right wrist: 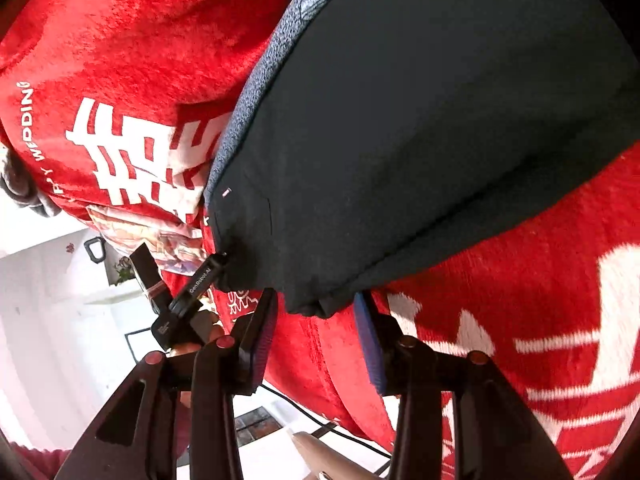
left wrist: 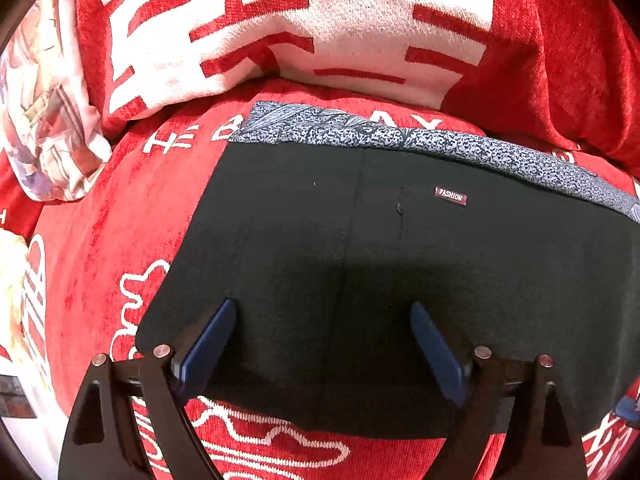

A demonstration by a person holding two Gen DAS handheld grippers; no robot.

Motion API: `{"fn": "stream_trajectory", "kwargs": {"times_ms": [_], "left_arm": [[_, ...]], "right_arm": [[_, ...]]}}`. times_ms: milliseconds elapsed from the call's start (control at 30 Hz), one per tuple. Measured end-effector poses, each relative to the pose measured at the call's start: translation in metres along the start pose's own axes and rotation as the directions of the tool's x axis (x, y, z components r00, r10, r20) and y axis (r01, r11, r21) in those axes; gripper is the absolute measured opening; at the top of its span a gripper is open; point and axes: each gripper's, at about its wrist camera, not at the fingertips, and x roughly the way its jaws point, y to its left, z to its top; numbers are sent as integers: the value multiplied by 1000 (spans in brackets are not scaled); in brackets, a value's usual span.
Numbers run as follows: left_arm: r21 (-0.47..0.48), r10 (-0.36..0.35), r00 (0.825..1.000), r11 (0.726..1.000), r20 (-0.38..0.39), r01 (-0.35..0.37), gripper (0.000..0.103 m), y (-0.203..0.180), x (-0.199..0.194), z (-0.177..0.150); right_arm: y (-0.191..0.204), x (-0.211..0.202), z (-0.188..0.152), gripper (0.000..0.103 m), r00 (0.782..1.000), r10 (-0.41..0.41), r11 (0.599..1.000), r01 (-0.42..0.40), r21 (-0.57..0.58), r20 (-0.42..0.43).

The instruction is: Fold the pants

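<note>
- We work over a red plush blanket (left wrist: pixel 100 240) with white woven lettering; it covers the whole surface, soft and napped, with a white-and-red cushion (left wrist: pixel 280 20) behind it.
- The pants (left wrist: pixel 380 260) lie on that blanket as a folded black slab, matte and smooth. Their speckled blue-grey waistband (left wrist: pixel 400 136) runs along the far edge in the left wrist view, so the long axis there goes left to right across our left jaws.
- Our left gripper (left wrist: pixel 322 320) sits over the near half of the pants with its blue pads parted and nothing between them; the cloth lies straight ahead and under the fingers.
- Our right gripper (right wrist: pixel 316 308) is also spread wide, its ribbed blue pads either side of a hanging black corner, near it but not pinching it, as far as we can tell.
- We judge the right one the nearer to a grab, since that corner sits just at its fingertips.
- A small red "FASHION" label (left wrist: pixel 451 195) is sewn just below the waistband.
</note>
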Motion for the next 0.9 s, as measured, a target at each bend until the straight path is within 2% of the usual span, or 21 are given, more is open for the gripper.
{"fn": "stream_trajectory", "kwargs": {"times_ms": [167, 333, 467, 500, 533, 567, 733, 900], "left_arm": [[4, 5, 1000, 1000, 0, -5, 90, -3, -4, -3], [3, 13, 1000, 1000, -3, -13, 90, -5, -2, -1], [3, -2, 1000, 1000, 1, 2, 90, -2, 0, 1], [3, -3, 1000, 1000, 1, 3, 90, -2, 0, 0], [3, -4, 1000, 1000, 1, 4, 90, -1, 0, 0], [1, -6, 1000, 1000, -2, 6, 90, -1, -1, 0], [14, -6, 1000, 1000, 10, 6, 91, 0, 0, -2], [33, 20, 999, 999, -39, -19, 91, -8, -12, 0]], "right_arm": [[3, -4, -2, 44, 999, 43, 999, -43, 20, 12], [-1, 4, 6, 44, 999, -35, 999, 34, 43, 25], [-6, 9, 15, 45, 999, -7, 996, 4, 87, 33], [-6, 9, 16, 41, 1000, -5, 996, 2, 87, 31], [-2, 10, 19, 32, 1000, -8, 997, 5, 73, 28], [3, 9, 21, 9, 999, -31, 998, 29, 51, 32], [24, -5, 8, 8, 993, -98, 993, 102, -57, 69], [-2, -3, -12, 3, 984, -176, 984, 177, -10, 21]]}}
